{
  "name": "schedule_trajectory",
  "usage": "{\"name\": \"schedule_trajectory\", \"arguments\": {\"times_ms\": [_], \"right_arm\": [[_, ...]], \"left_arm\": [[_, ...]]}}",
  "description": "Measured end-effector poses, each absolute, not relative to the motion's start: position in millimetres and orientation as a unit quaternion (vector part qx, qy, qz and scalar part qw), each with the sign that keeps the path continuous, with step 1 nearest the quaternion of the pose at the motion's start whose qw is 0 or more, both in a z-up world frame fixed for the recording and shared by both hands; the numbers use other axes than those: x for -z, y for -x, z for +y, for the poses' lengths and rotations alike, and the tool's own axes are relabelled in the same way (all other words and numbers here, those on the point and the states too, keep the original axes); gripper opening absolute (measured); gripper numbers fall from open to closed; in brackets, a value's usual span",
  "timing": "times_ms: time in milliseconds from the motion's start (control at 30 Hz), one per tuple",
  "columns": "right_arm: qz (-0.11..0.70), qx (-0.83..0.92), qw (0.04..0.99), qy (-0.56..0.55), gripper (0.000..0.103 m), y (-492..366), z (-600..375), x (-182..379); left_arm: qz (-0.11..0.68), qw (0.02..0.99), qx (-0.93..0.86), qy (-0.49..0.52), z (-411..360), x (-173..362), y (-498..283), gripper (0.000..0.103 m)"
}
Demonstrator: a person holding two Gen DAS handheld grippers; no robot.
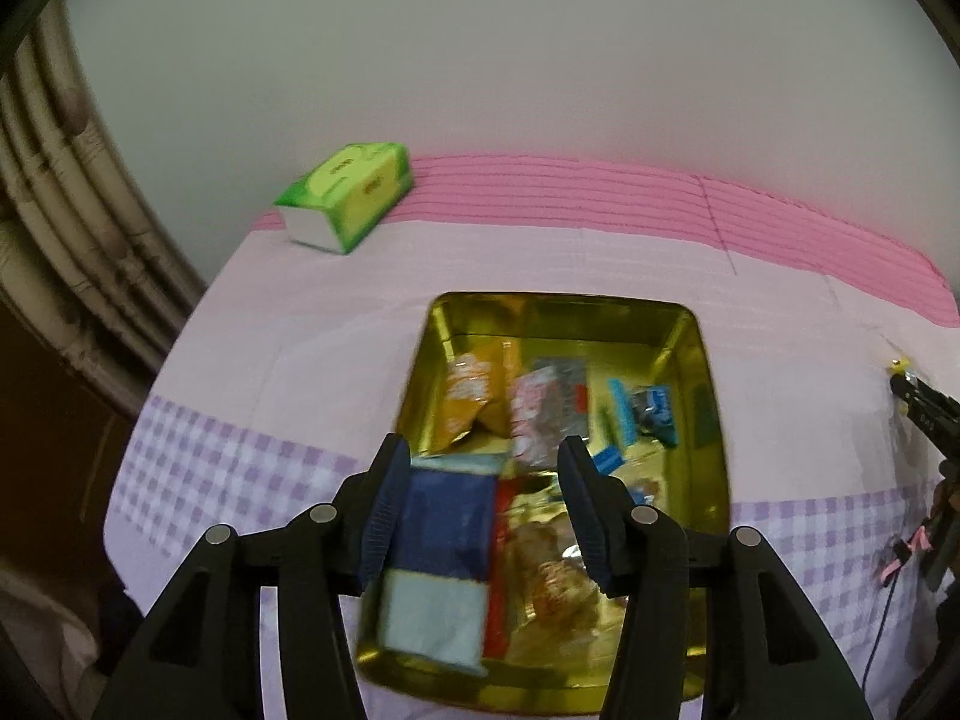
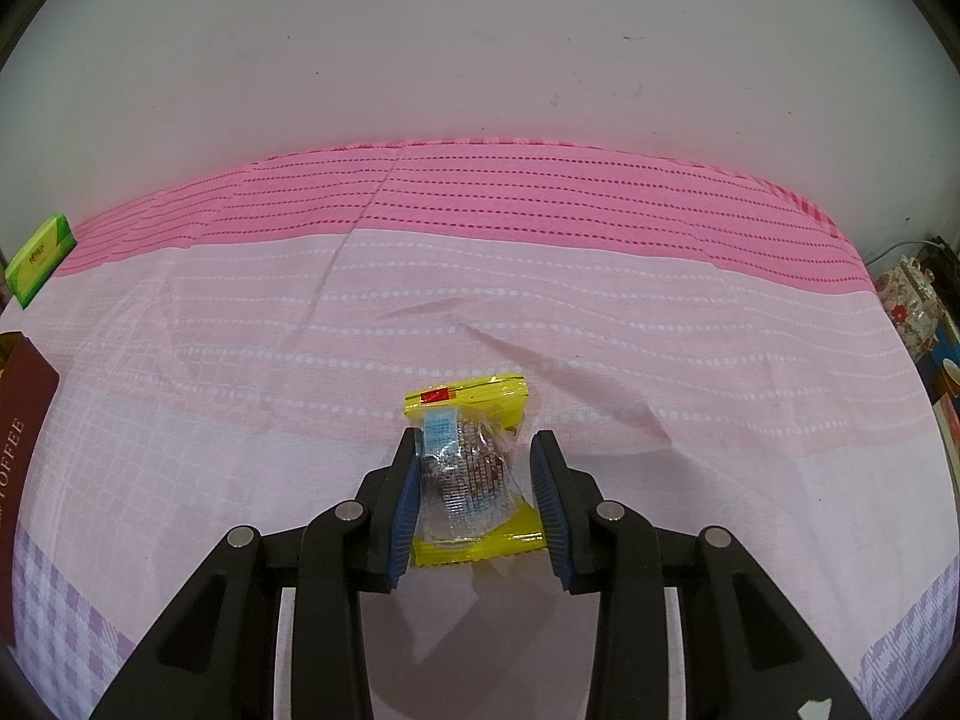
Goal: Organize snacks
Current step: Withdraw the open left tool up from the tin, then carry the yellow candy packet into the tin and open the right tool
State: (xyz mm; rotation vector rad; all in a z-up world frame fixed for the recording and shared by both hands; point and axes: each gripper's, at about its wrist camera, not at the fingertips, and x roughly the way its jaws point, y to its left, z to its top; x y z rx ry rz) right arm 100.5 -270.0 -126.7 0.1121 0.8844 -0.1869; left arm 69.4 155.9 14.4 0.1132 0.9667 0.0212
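In the left wrist view a gold tin (image 1: 708, 396) sits on the pink cloth and holds several snack packets: an orange one (image 1: 474, 396), a blue one (image 1: 651, 411) and a blue-and-white pack (image 1: 441, 558). My left gripper (image 1: 483, 516) is open and hovers over the tin's near end, holding nothing. In the right wrist view a yellow-edged clear snack packet (image 2: 471, 468) lies on the cloth between the fingers of my right gripper (image 2: 474, 501). The jaws are open around it; the left pad touches it and the right pad stands apart.
A green tissue pack (image 1: 351, 195) lies at the table's far left edge; it also shows in the right wrist view (image 2: 39, 264). A dark red toffee box (image 2: 21, 456) stands at the left. The right gripper shows at the left wrist view's right edge (image 1: 924, 414). A wall is behind.
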Motion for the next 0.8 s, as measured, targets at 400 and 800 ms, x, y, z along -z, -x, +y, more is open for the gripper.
{"name": "schedule_trajectory", "arguments": {"times_ms": [400,800], "right_arm": [[0.459,0.100,0.881,-0.050,0.029,-109.5,-267.8,122.0],[0.470,0.098,0.876,-0.043,0.026,-95.9,-241.2,112.9]], "left_arm": [[0.459,0.886,-0.049,-0.039,189.8,-10.5,-54.2,0.057],[0.456,0.886,-0.062,-0.052,193.5,-0.7,-46.7,0.060]]}}
